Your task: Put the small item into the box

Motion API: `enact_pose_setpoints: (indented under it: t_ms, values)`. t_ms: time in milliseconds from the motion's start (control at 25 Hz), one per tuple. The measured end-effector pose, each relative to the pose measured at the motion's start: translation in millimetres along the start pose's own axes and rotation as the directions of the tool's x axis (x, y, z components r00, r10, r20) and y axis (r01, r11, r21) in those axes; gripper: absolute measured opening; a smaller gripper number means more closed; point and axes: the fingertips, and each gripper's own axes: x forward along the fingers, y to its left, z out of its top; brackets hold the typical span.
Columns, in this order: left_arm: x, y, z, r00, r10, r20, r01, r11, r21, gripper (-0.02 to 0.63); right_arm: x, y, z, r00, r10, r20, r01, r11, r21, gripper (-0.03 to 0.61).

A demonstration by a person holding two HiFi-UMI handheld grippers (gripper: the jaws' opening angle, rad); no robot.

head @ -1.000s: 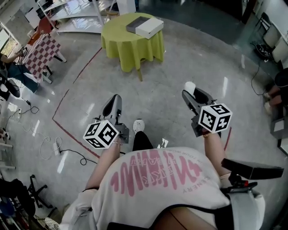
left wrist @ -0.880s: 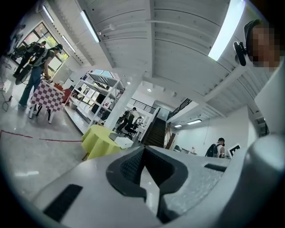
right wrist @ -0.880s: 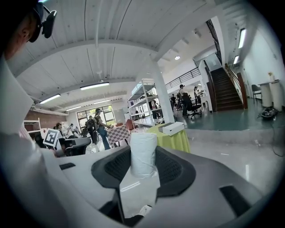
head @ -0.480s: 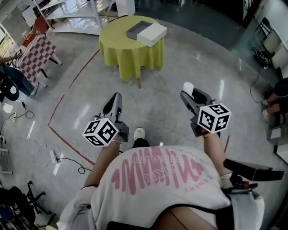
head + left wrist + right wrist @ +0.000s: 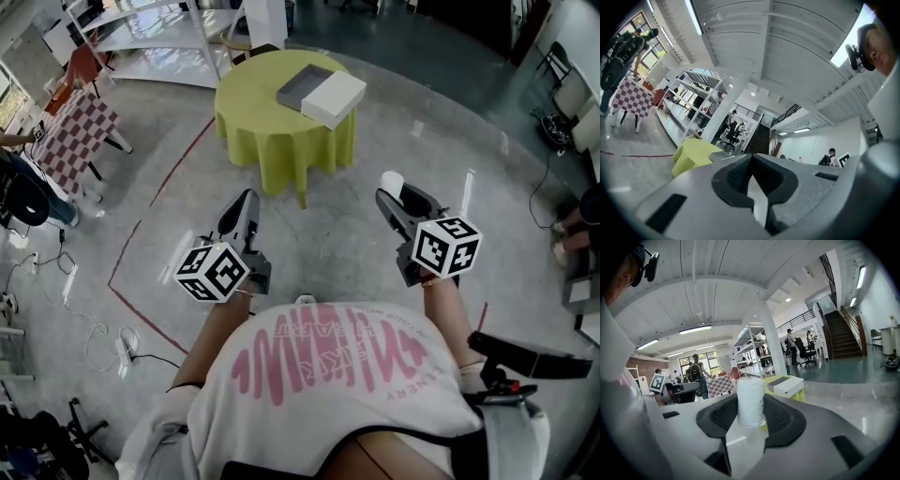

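Note:
A round table under a yellow-green cloth [image 5: 281,122] stands ahead on the floor, and on it lies the box [image 5: 321,94], grey with a white part beside it. My right gripper [image 5: 394,187] is held in the air short of the table, shut on a small white cylinder-shaped item [image 5: 392,181]. In the right gripper view the white item [image 5: 751,401] stands upright between the pads, with the box [image 5: 785,385] far beyond it. My left gripper [image 5: 246,202] is level with the right one, shut and holding nothing. The left gripper view shows the yellow table [image 5: 693,154] in the distance.
A checkered table [image 5: 80,127] and white shelving [image 5: 159,28] stand at the far left. Cables [image 5: 122,347] and a red line [image 5: 141,225] run over the floor on the left. A seated person [image 5: 19,187] is at the left edge, chairs at the right edge.
The yellow table with the box has shifted right and slightly nearer in the head view as the person walks. Both grippers keep their pose, and the white item stays held.

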Motion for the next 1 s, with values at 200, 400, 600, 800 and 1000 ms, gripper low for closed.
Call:
enact_pose_setpoints:
  t_ms: [200, 400, 600, 800, 1000]
  values:
    - [35.9, 39.1, 35.4, 1.000, -0.021, 0.018, 0.020, 1.000, 0.015, 0.008, 57.1, -3.0, 22.5, 1.000, -0.002, 0.020, 0.002, 1.000, 0.006, 0.169]
    - [54.7, 74.0, 50.8, 0.999, -0.023, 0.028, 0.023, 1.000, 0.017, 0.008, 96.6, 1.5, 29.0, 1.000, 0.000, 0.021, 0.000, 1.000, 0.000, 0.169]
    - [70.1, 99.5, 51.6, 0.999, -0.036, 0.025, 0.036, 0.999, -0.004, 0.008, 121.0, -0.8, 28.8, 1.000, -0.024, 0.002, 0.024, 1.000, -0.013, 0.170]
    - [81.6, 113.9, 51.0, 0.999, -0.044, 0.001, 0.044, 0.999, -0.007, 0.008, 134.1, -5.5, 40.0, 0.999, -0.041, 0.018, 0.041, 0.999, -0.005, 0.169]
    - [94.0, 130.6, 49.6, 0.990, -0.087, -0.112, 0.094, 0.994, 0.056, 0.008, 146.9, -1.5, 46.0, 0.999, -0.046, 0.019, 0.046, 0.999, 0.000, 0.169]
